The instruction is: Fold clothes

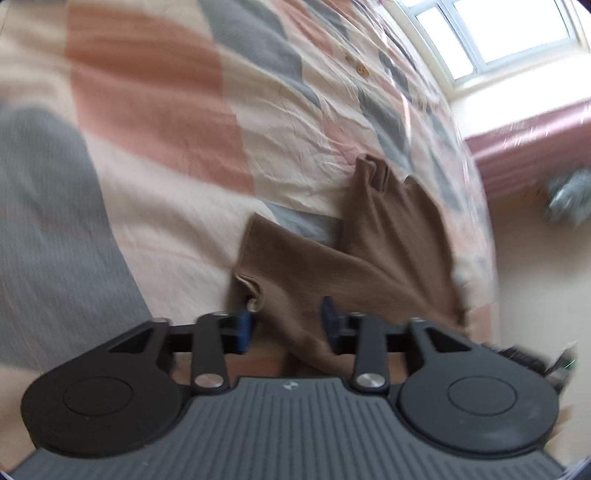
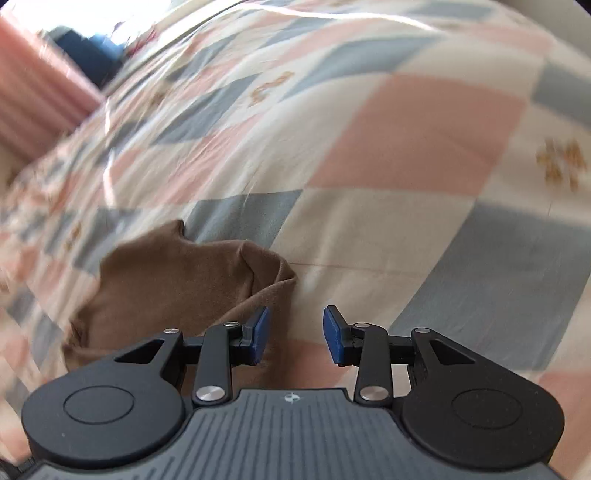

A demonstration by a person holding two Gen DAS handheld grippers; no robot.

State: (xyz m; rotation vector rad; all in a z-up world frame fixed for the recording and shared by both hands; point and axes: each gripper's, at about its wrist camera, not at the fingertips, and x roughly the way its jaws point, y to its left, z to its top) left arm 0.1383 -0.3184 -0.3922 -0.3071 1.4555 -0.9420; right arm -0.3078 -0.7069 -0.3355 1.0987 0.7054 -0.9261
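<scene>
Garment, brown knit (image 1: 369,258), lies rumpled on patchwork quilt (image 1: 184,147) covering the bed, near the quilt's edge. Left gripper (image 1: 288,325) hovers just over the garment's near end, jaws apart, fabric between them but not pinched. Right gripper (image 2: 295,332) sits just beside the garment's folded edge, jaws spread, empty. Step looks like reaching in for a first grasp; next move likely needs both closing on hems or corners to spread it flat. Pink curtain (image 1: 528,155) and window (image 1: 498,33) beyond the quilt. Nothing blocks access.
</scene>
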